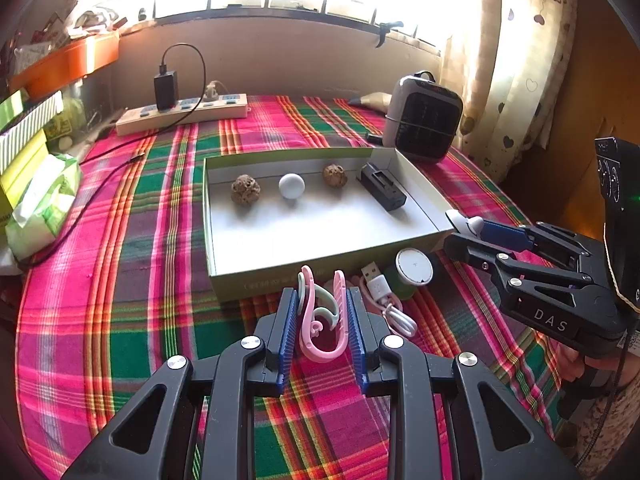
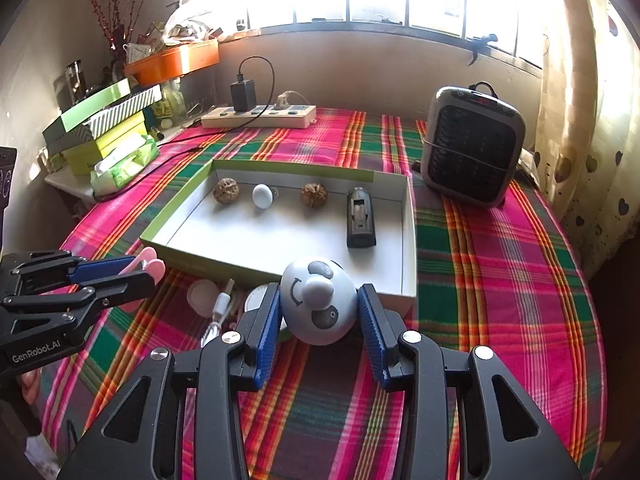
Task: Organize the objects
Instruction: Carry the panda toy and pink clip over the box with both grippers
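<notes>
My left gripper point(image 1: 322, 312) is shut on a bundle of pink and mint plastic clips point(image 1: 322, 320), held just in front of the open white box point(image 1: 320, 248). My right gripper point(image 2: 318, 312) is shut on a white panda-faced toy point(image 2: 318, 304), held at the box's near right corner point(image 2: 400, 292). The box holds two walnuts point(image 1: 245, 189) point(image 1: 335, 175), a white ball point(image 1: 291, 185) and a black battery charger point(image 1: 382, 186). A white USB cable point(image 1: 384, 300) and a round white-lidded tin point(image 1: 414, 266) lie on the cloth in front of the box.
A plaid cloth point(image 2: 500, 280) covers the table. A small heater point(image 2: 472, 146) stands at the back right. A power strip point(image 2: 260, 116) with a black charger is at the back. Stacked boxes point(image 2: 104, 120) and a tissue pack point(image 1: 44, 200) sit at the left.
</notes>
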{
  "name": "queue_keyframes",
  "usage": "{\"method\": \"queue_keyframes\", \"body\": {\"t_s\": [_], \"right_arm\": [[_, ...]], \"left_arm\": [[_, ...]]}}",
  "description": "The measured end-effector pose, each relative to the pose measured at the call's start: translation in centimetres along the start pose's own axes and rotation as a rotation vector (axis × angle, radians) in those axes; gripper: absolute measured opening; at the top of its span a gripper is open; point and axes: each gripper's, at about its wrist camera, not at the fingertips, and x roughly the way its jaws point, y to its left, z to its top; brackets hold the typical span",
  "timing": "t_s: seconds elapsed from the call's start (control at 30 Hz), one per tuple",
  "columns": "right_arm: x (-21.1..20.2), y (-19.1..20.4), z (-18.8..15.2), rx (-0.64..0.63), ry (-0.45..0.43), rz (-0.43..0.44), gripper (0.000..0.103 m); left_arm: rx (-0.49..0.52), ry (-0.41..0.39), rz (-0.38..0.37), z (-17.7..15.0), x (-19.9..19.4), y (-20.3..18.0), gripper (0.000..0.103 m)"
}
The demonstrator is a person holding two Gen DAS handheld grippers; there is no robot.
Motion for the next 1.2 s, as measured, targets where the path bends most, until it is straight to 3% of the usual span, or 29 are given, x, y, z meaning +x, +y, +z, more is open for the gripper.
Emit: {"method": "queue_keyframes", "body": {"t_s": [0.43,1.2], "right_arm": [[3.5,1.1,3.9,-0.045,0.028,0.053,0.04],[11.7,1.8,7.2,-0.12,0.197,0.109,0.04]], "left_arm": [[-0.008,-0.021,0.018,3.1,1.7,1.9,0.022],[-0.011,0.064,0.054,5.3,7.3,3.8,0.022]]}}
